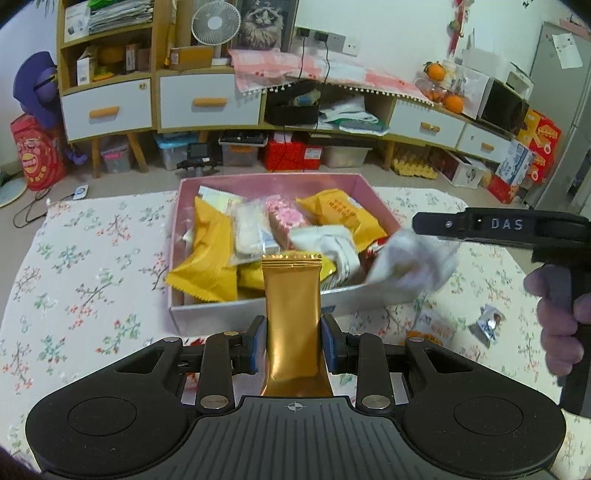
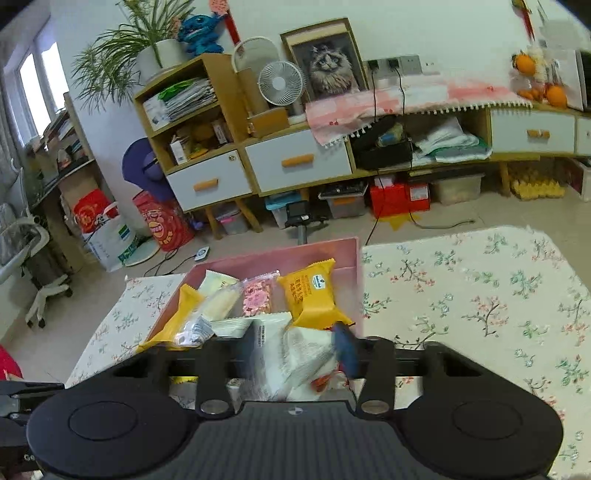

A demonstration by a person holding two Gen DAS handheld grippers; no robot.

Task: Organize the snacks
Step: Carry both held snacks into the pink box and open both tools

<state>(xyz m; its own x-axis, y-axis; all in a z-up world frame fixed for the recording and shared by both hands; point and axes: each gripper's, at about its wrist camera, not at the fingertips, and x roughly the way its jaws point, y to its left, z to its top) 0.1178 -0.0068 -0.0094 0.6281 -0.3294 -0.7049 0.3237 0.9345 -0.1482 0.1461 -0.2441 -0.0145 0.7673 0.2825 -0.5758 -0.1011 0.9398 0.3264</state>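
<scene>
Room: living space; long low cabinet (image 1: 207, 107) with white drawers and wooden handles along the far wall, a desk fan (image 1: 216, 24) and a framed cat picture (image 1: 264, 22) on top, storage tubs and red cartons on the floor beneath. Potted plant (image 2: 147, 40) on the shelf unit, seen in the right wrist view.

Surface: worktop (image 1: 92, 266) under a pale floral cloth.

Item 1: pink box (image 1: 364, 184), open, at the middle of the worktop toward its far edge, already holding yellow, white and pink snack packets (image 1: 208, 247).

Item 2: gold packet (image 1: 291, 314), upright, clamped between the blue fingers (image 1: 256, 343) of the left gripper (image 1: 291, 345), just short of the box's near wall.

Item 3: white packet (image 1: 410, 258), blurred, over the box's right near corner; the right gripper (image 1: 415, 223) has its fingers pinched nearly closed on it.

Item 4: small foil sweet (image 1: 489, 321), loose on the cloth toward the worktop's right edge.

Handling note, as judgement: carry each packet fully over the box wall before letting go; release the white one first so the two grippers do not crowd. Lay the gold packet flat in the free space, not on the rim. The loose sweet is left to collect.
</scene>
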